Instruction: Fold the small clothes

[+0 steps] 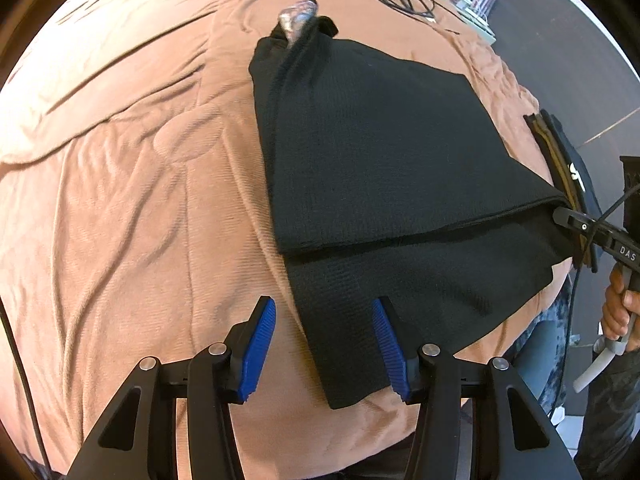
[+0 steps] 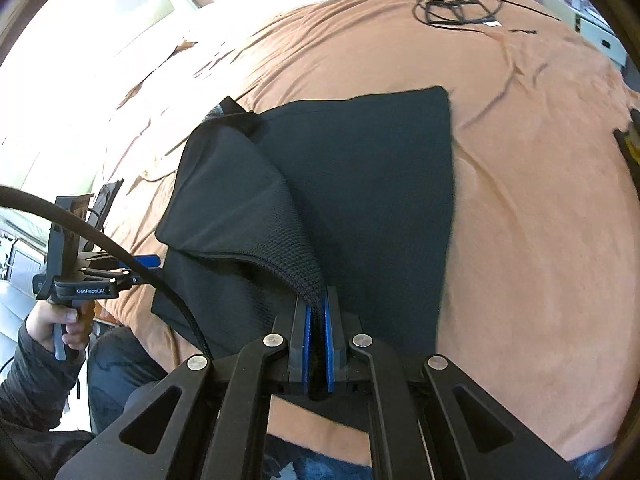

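Observation:
A black knit garment [image 1: 380,148] lies on a brown bedspread [image 1: 132,208], partly folded over itself. In the right wrist view my right gripper [image 2: 316,304] is shut on a raised corner of the garment [image 2: 360,184], and the cloth slopes up from the bed into its blue pads. The left wrist view shows that same gripper [image 1: 568,216] at the right edge, pulling the top layer taut. My left gripper [image 1: 324,344] is open just above the garment's near corner. Its right pad [image 1: 390,348] is over the cloth and its left pad [image 1: 260,348] over bare bedspread. It also appears at the left of the right wrist view as the left gripper [image 2: 134,268].
Coiled black cables [image 2: 456,8] lie on the far side of the bed. A shiny patterned object [image 1: 298,16] sits at the garment's far end. A dark folded stack [image 1: 568,168] rests at the bed's right edge. A person's hand [image 2: 60,320] and jeans-clad legs are close to the near edge.

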`<state>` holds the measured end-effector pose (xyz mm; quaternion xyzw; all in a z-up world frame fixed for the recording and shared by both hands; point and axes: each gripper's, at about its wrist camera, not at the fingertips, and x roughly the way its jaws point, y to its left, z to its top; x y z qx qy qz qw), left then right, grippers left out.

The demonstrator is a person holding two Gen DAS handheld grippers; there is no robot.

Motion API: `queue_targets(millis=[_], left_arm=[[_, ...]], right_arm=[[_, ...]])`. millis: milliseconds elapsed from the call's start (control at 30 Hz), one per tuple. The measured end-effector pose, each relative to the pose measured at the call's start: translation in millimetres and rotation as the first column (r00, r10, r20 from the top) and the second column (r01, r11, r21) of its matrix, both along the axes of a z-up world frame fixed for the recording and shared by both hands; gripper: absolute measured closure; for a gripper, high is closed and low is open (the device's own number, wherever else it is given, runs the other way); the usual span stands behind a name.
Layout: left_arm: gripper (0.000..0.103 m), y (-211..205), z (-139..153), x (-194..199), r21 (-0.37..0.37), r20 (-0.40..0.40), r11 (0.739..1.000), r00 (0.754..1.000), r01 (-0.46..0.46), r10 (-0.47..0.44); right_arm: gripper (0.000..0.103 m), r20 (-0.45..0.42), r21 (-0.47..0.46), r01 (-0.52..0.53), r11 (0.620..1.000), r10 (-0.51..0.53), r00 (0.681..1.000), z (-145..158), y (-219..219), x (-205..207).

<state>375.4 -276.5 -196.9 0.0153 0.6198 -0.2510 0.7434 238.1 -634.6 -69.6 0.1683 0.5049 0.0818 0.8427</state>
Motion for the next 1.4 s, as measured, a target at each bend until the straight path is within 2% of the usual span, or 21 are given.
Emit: queue_targets(millis=[167, 300, 633, 833, 900, 933, 967, 1033, 1167, 1300, 1400], left_arm=[[0.051, -13, -7, -4, 0.009, -0.015, 0.999, 0.999, 0.031, -0.031], [0.063, -19, -14, -6, 0.021, -0.037, 0.999, 0.998, 0.047, -0.046], [0.073, -21, -20, -9, 0.019, -0.06, 0.998, 0.997, 0.059, -0.057], [0.073, -7, -11, -4, 0.0, -0.046, 1.0, 0.999, 0.027, -0.027], [0.073, -2, -8, 0, -0.012, -0.042, 1.0, 0.999, 0.008, -0.008], [0.073, 2, -8, 3, -0.015, -0.039, 1.0, 0.999, -0.003, 0.002], [0.073, 5, -7, 4, -0.019, -0.036, 1.0, 0.999, -0.011, 0.011], [0.073, 11, -6, 8, -0.036, -0.034, 0.999, 0.999, -0.033, 0.031], [0.073, 18, -4, 12, -0.061, -0.031, 0.997, 0.998, -0.049, 0.047], [0.073, 30, -1, 14, -0.079, -0.027, 0.996, 0.998, -0.05, 0.048], [0.073, 40, 0, 16, -0.091, -0.027, 0.994, 0.998, -0.055, 0.053]], right_arm=[[0.101, -0.009, 0.024, 0.054, 0.998, -0.054, 0.999, -4, -18, -24], [0.101, -0.022, 0.033, 0.072, 0.997, -0.071, 0.997, -11, -25, -37], [0.101, -0.058, 0.04, 0.109, 0.993, -0.106, 0.993, -31, -31, -45], [0.097, -0.094, -0.047, 0.094, 0.994, -0.098, 0.991, -27, -21, -37], [0.091, -0.101, -0.101, 0.078, 0.992, -0.088, 0.991, -20, -13, -33], [0.075, -0.094, -0.129, 0.069, 0.989, -0.082, 0.992, -15, -8, -32], [0.05, -0.083, -0.152, 0.063, 0.986, -0.077, 0.994, -10, -4, -30], [0.033, -0.047, -0.19, 0.043, 0.981, -0.052, 0.998, 3, 7, -26], [0.033, -0.043, -0.224, -0.018, 0.974, 0.009, 0.999, 12, 33, -10], [0.032, -0.075, -0.239, -0.104, 0.965, 0.089, 0.993, 8, 63, 10], [0.026, -0.088, -0.268, -0.156, 0.951, 0.137, 0.987, 7, 86, 25]])
